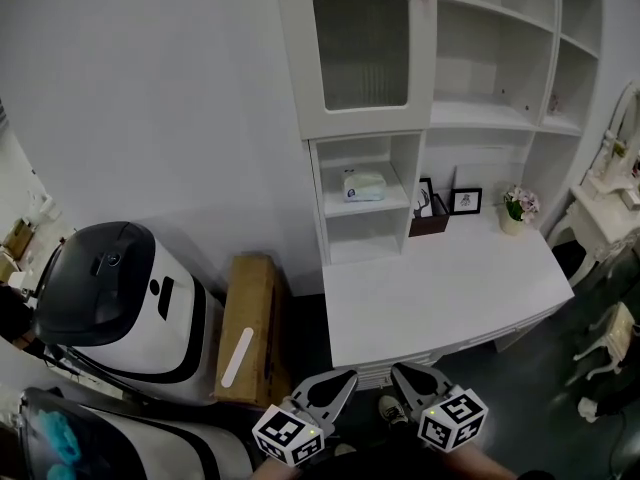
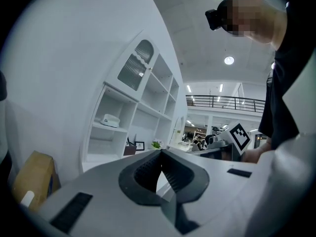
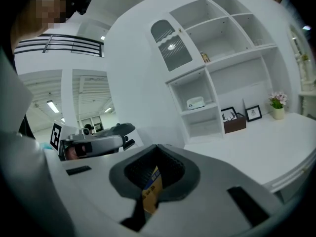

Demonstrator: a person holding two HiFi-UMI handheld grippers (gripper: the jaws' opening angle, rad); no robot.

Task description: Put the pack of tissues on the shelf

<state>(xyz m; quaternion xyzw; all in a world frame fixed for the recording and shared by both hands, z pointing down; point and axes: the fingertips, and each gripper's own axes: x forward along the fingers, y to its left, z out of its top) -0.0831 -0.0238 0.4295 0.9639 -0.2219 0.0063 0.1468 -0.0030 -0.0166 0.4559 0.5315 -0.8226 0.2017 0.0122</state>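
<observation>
The pack of tissues [image 1: 362,185] is white and lies on the middle shelf of the narrow white shelf column [image 1: 322,203]. It also shows small in the left gripper view [image 2: 109,120] and the right gripper view [image 3: 196,102]. Both grippers hang low at the front edge of the desk, far from the pack. My left gripper [image 1: 345,376] [image 2: 160,154] is shut with nothing held. My right gripper [image 1: 400,370] [image 3: 157,149] is shut too; a yellow and blue printed sliver shows through the slot behind its tips.
A white desk [image 1: 440,298] juts out under the shelves, with two picture frames [image 1: 465,201], a brown box [image 1: 428,224] and a flower pot [image 1: 518,208] at its back. A cardboard box [image 1: 248,328] and a white-and-black machine [image 1: 120,303] stand left. A white chair [image 1: 610,333] is at the right.
</observation>
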